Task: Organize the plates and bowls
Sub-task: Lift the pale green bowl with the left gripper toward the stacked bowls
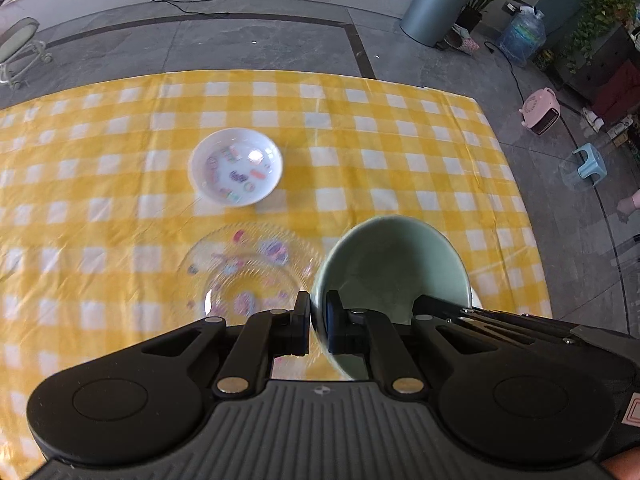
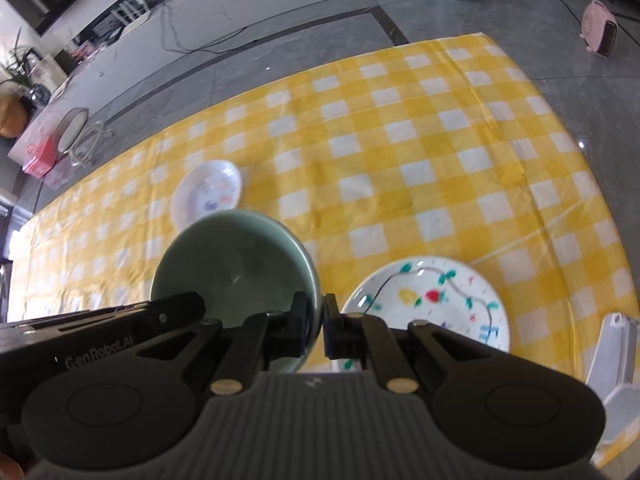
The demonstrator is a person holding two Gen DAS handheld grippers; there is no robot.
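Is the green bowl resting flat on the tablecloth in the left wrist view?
No, the green bowl is tilted up off the yellow checked tablecloth, its rim pinched by the left gripper.

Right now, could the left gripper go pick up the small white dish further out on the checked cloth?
Probably not yet. The left gripper is shut on the rim of the green bowl, which the right gripper also pinches. The path to the white dish looks clear, above the glass plate.

A grey bin (image 1: 436, 8), pink heater (image 1: 540, 114) and blue stool (image 1: 590, 160) stand on the floor.
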